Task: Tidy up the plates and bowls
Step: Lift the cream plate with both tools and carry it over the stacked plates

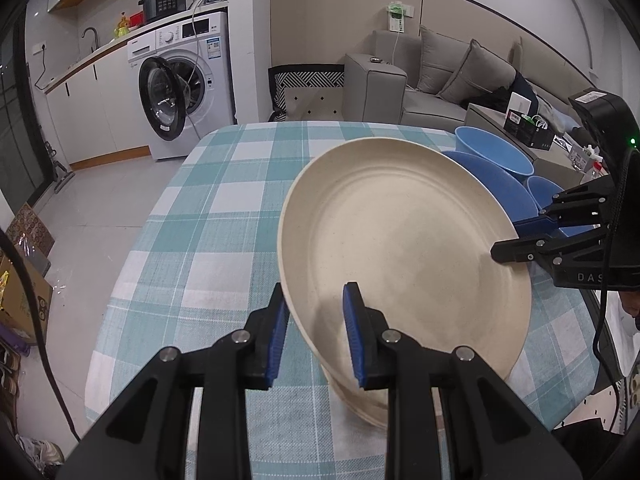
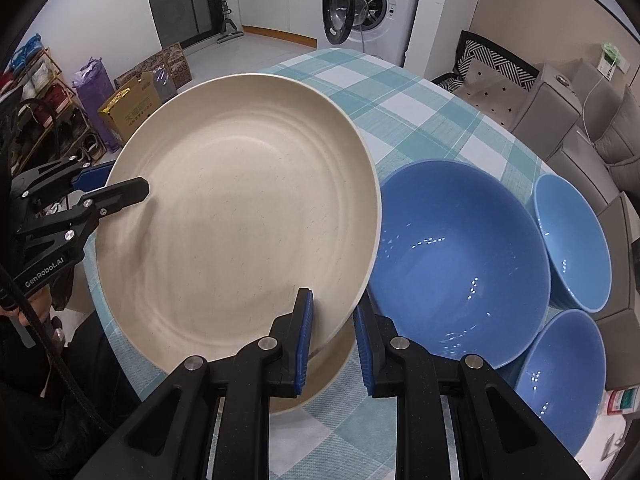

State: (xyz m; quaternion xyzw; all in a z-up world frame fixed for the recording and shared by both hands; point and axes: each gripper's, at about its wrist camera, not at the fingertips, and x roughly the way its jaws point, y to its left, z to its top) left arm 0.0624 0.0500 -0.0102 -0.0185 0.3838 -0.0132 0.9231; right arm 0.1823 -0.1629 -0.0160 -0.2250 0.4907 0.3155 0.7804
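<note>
A large cream plate point(image 1: 400, 240) point(image 2: 240, 216) hangs tilted above the checked tablecloth point(image 1: 208, 216). Both grippers hold it. My left gripper point(image 1: 316, 304) is shut on its near-left rim, and my right gripper point(image 2: 332, 314) is shut on the opposite rim. Each gripper also shows in the other's view: the right gripper point(image 1: 510, 236) and the left gripper point(image 2: 124, 182). Part of a second cream plate point(image 1: 360, 404) point(image 2: 316, 384) lies on the cloth beneath the held one. A big blue bowl point(image 2: 460, 256) stands just to the right, with two small blue bowls point(image 2: 576, 240) point(image 2: 560, 380) beyond it.
The far and left parts of the tablecloth are bare. A washing machine point(image 1: 180, 84) with its door open stands past the table, and a grey sofa point(image 1: 440, 76) is at the right. Cardboard boxes point(image 2: 132, 108) and a shoe rack point(image 2: 40, 92) sit on the floor.
</note>
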